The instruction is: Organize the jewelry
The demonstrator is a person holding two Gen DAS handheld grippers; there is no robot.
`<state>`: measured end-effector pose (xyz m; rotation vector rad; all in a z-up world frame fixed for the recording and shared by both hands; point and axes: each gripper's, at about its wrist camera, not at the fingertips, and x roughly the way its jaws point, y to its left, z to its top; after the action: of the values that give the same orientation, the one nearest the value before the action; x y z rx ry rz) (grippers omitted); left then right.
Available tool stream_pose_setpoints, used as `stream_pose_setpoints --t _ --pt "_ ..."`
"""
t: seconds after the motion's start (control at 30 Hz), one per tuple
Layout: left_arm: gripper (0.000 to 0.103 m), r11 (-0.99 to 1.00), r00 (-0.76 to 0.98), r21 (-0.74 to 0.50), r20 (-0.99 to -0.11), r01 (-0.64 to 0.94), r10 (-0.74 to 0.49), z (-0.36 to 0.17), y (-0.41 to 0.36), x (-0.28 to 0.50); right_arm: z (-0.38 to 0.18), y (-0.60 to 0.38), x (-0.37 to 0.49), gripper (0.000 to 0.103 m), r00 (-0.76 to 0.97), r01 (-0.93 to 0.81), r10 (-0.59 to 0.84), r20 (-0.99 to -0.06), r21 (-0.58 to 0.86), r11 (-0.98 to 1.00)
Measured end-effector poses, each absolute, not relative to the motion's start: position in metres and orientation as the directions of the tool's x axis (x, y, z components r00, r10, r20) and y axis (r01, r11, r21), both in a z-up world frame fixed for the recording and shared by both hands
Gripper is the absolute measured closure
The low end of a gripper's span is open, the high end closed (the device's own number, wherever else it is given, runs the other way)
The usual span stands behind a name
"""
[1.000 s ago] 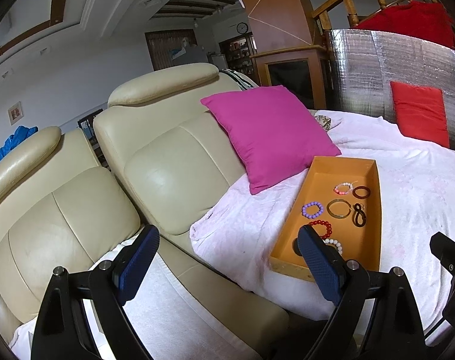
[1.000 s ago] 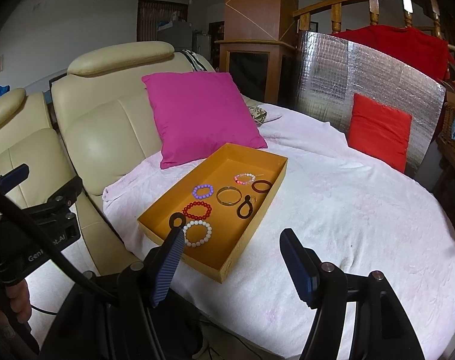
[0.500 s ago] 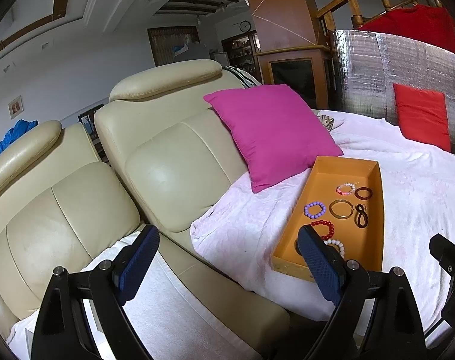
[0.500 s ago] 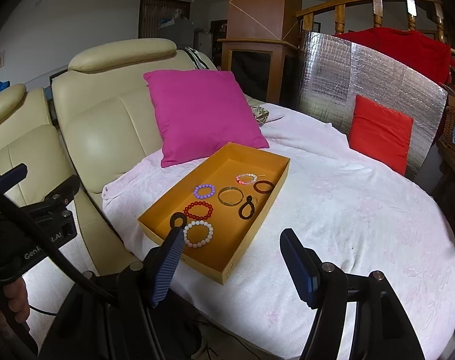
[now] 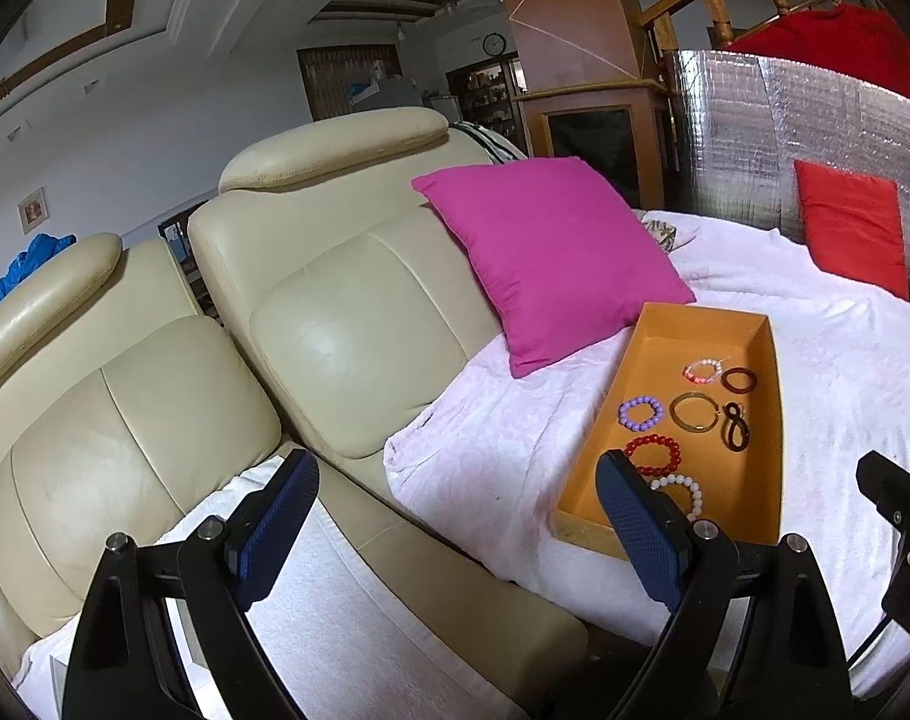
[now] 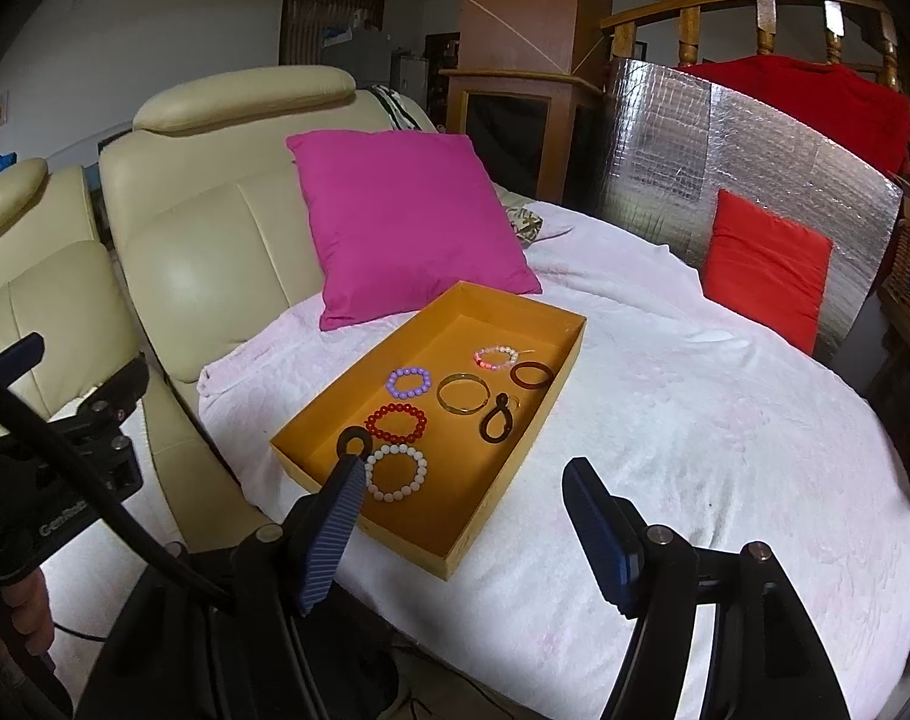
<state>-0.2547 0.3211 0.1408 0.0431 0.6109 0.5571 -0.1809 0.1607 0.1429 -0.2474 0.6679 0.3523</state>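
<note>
An orange tray (image 6: 544,408) (image 5: 769,420) lies on a round table under a pale pink cloth (image 6: 694,420). In it lie several bracelets: a white bead one (image 6: 396,472), a red bead one (image 6: 396,423), a purple one (image 6: 405,382), a gold bangle (image 6: 463,393), a pink-white one (image 6: 496,357), a dark brown ring (image 6: 531,374), a black loop (image 6: 495,417) and a black ring (image 6: 354,441). My right gripper (image 6: 463,516) stands open just short of the tray's near edge, nothing between its fingers. My left gripper (image 5: 455,516) is open too, over the sofa seat left of the tray.
A cream leather sofa (image 5: 347,324) stands left of the table, a magenta cushion (image 6: 413,228) leaning on it behind the tray. A red cushion (image 6: 766,264) rests against a silver foil panel (image 6: 694,144) at the back right. A hand (image 6: 17,618) holds the left gripper's handle.
Both views have shifted only slightly; the tray and bracelets lie as before and both grippers stay open.
</note>
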Motion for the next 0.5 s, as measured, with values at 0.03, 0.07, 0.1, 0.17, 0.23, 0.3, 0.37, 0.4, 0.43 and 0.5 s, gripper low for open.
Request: stream_pose_setpoints --t 0.03,0.07,0.1,0.17,0.23,0.3,0.37,0.4,0.43,0.5 --pt "0.01 0.852 0.674 0.202 -0.536 -0.483 0.509 0.138 0.322 -0.252 0.141 0.162 -0.178 0.031 0.728 -0.394 0.234 -0.644 -0.114 0.912" --pt "0.01 0.852 0.67 0.205 -0.541 -0.481 0.509 0.136 0.323 -0.248 0.138 0.163 -0.173 0.031 0.726 -0.391 0.228 -0.648 -0.118 0.913" --pt "0.01 0.852 0.668 0.207 -0.544 -0.48 0.508 0.134 0.324 -0.245 0.136 0.164 -0.168 0.031 0.723 -0.388 0.223 -0.654 -0.117 0.914" --pt "0.01 0.853 0.661 0.208 -0.553 -0.479 0.507 0.13 0.326 -0.238 0.13 0.166 -0.157 0.031 0.712 -0.385 0.219 -0.667 -0.111 0.916" --pt "0.01 0.853 0.653 0.213 -0.564 -0.476 0.505 0.124 0.329 -0.229 0.126 0.17 -0.145 0.031 0.705 -0.382 0.212 -0.677 -0.111 0.918" --pt "0.01 0.853 0.648 0.213 -0.571 -0.476 0.504 0.121 0.331 -0.222 0.121 0.173 -0.135 0.031 0.699 -0.383 0.209 -0.684 -0.11 0.917" --pt "0.01 0.855 0.644 0.212 -0.578 -0.474 0.501 0.117 0.333 -0.217 0.117 0.179 -0.124 0.031 0.691 -0.388 0.208 -0.692 -0.113 0.915" --pt "0.01 0.855 0.642 0.211 -0.581 -0.475 0.5 0.116 0.334 -0.213 0.115 0.182 -0.119 0.031 0.689 -0.39 0.206 -0.695 -0.116 0.913" --pt "0.01 0.856 0.642 0.208 -0.584 -0.474 0.497 0.115 0.334 -0.21 0.113 0.184 -0.114 0.031 0.687 -0.391 0.204 -0.697 -0.119 0.913" --pt "0.01 0.857 0.641 0.207 -0.588 -0.471 0.494 0.114 0.335 -0.206 0.11 0.187 -0.107 0.031 0.682 -0.394 0.206 -0.702 -0.115 0.912"
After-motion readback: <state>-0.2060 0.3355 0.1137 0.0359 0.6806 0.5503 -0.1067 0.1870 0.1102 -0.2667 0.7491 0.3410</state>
